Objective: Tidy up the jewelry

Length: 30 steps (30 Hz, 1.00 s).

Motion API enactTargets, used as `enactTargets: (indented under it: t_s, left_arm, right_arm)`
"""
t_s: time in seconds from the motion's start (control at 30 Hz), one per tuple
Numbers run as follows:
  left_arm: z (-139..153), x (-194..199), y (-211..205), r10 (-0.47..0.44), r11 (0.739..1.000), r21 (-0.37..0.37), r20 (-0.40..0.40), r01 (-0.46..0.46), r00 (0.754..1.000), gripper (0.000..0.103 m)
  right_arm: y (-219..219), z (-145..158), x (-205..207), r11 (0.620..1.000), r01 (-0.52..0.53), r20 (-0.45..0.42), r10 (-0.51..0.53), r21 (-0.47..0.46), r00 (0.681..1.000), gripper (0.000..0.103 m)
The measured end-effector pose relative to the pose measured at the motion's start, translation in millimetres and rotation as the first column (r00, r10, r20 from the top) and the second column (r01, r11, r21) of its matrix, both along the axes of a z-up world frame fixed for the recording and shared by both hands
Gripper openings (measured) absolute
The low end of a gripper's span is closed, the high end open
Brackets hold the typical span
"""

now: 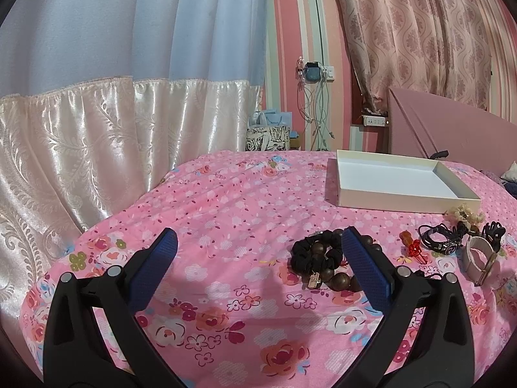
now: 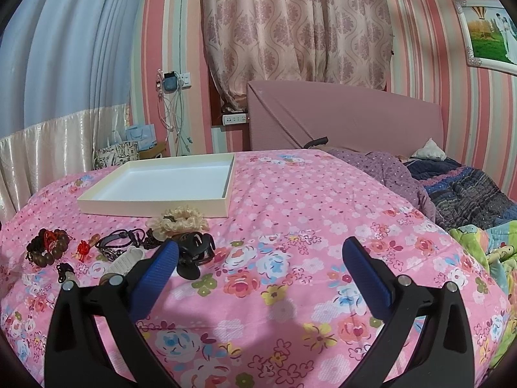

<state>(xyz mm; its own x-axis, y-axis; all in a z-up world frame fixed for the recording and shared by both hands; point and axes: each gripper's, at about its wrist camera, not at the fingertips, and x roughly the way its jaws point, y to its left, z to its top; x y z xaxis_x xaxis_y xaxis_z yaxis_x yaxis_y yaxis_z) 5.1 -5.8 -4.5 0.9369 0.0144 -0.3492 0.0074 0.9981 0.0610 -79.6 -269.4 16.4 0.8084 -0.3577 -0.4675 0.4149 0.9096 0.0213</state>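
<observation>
A shallow white tray (image 1: 404, 199) (image 2: 152, 208) lies empty on the pink floral bed. Jewelry lies in a row in front of it: a black scrunchie with brown wooden beads (image 1: 318, 255) (image 2: 45, 247), a red knot charm (image 1: 416, 249) (image 2: 84, 246), a dark braided bracelet (image 1: 441, 241) (image 2: 118, 239), a white cuff (image 1: 478, 257) (image 2: 127, 260), a black claw clip (image 1: 492, 231) (image 2: 194, 253) and a cream scrunchie (image 1: 465, 213) (image 2: 177, 221). My left gripper (image 1: 258, 242) is open and empty, its right finger beside the beads. My right gripper (image 2: 258, 252) is open and empty, its left finger next to the claw clip.
The pink floral bedspread (image 1: 226, 210) covers the bed. Curtains (image 1: 97, 129) hang at its left edge. A pink headboard (image 2: 339, 113) and heaped quilts (image 2: 462, 190) lie at the far right. Bags (image 1: 268, 135) stand on the floor beyond the bed.
</observation>
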Motion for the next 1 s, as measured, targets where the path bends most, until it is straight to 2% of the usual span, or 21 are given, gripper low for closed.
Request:
enactTargets:
  t_s: [0.37, 0.6, 0.8, 0.93, 1.0]
  left_arm:
    - [1, 0, 4, 0.002, 1.0, -0.022, -0.012, -0.002, 1.0, 0.1]
    - [-6, 18, 2, -0.027, 1.0, -0.009, -0.107, 0.026, 0.994, 0.1]
    - [-16, 36, -18, -0.13, 0.989, 0.036, -0.215, 0.141, 0.968, 0.1]
    - [-19, 39, -35, -0.165, 0.98, 0.073, -0.232, 0.187, 0.959, 0.099]
    - [-21, 45, -43, -0.177, 0.976, 0.079, -0.255, 0.203, 0.95, 0.093]
  right_arm:
    - [2, -4, 11, 0.999, -0.044, -0.04, 0.045, 0.024, 0.998, 0.101]
    - [8, -9, 21, 0.997, -0.069, -0.088, 0.07, 0.013, 0.994, 0.101]
    - [10, -9, 21, 0.998, -0.063, -0.093, 0.064, 0.01, 0.994, 0.101]
    - [10, -10, 24, 0.997, -0.078, -0.11, 0.08, 0.021, 0.991, 0.101]
    - [9, -12, 27, 0.996, -0.085, -0.126, 0.089, 0.032, 0.988, 0.101]
